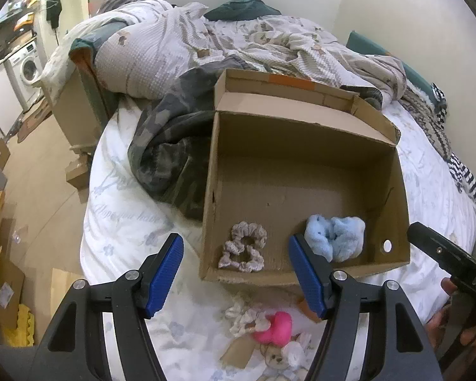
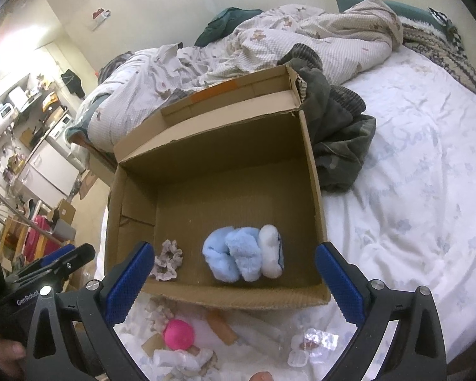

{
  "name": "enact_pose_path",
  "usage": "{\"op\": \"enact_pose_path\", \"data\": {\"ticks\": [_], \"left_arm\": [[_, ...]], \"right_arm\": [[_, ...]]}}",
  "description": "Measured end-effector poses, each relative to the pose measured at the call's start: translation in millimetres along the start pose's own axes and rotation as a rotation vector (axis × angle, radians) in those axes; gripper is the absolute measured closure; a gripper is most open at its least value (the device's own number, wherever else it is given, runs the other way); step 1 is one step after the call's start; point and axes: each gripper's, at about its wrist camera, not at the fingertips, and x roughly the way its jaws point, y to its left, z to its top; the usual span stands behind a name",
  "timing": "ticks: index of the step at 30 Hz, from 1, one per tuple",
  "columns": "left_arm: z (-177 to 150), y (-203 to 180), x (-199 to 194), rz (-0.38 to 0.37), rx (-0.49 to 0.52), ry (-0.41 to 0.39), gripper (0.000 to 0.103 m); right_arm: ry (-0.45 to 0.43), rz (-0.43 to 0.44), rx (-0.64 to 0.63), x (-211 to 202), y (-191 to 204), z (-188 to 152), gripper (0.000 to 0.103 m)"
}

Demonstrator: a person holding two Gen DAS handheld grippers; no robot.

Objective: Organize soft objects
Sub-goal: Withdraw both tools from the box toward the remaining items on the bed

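Note:
An open cardboard box (image 1: 301, 171) (image 2: 225, 165) sits on the bed. Inside, near its front wall, lie a beige scrunchie (image 1: 244, 247) (image 2: 167, 262) and a fluffy light-blue item (image 1: 334, 236) (image 2: 242, 252). In front of the box, on the sheet, lie a pink ball (image 1: 274, 327) (image 2: 178, 333), a white scrunchie (image 1: 246, 317) and a small plush bear (image 1: 277, 360). My left gripper (image 1: 238, 274) is open and empty, above the box's front edge. My right gripper (image 2: 234, 281) is open and empty, also over the front edge.
A camouflage jacket (image 1: 171, 155) (image 2: 336, 133) lies against the box. A rumpled duvet (image 1: 181, 47) covers the bed's far side. Clear plastic wrappers (image 2: 314, 343) lie on the sheet. Cardboard boxes stand on the floor (image 1: 3, 254) to the left.

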Motion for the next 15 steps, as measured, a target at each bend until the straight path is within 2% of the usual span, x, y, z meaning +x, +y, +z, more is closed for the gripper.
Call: {"op": "enact_pose_path", "data": {"ticks": [9, 13, 15], "left_arm": [[-23, 16, -3, 0.042, -0.002, 0.028, 0.037], [-34, 30, 10, 0.063, -0.007, 0.094, 0.037], [-42, 38, 23, 0.06, -0.012, 0.165, 0.037]], "right_arm": [[0.027, 0.007, -0.006, -11, -1, -16, 0.0], [0.071, -0.008, -0.015, -10, -3, -24, 0.0], [0.104, 0.015, 0.002, -7, -7, -26, 0.0]]}}
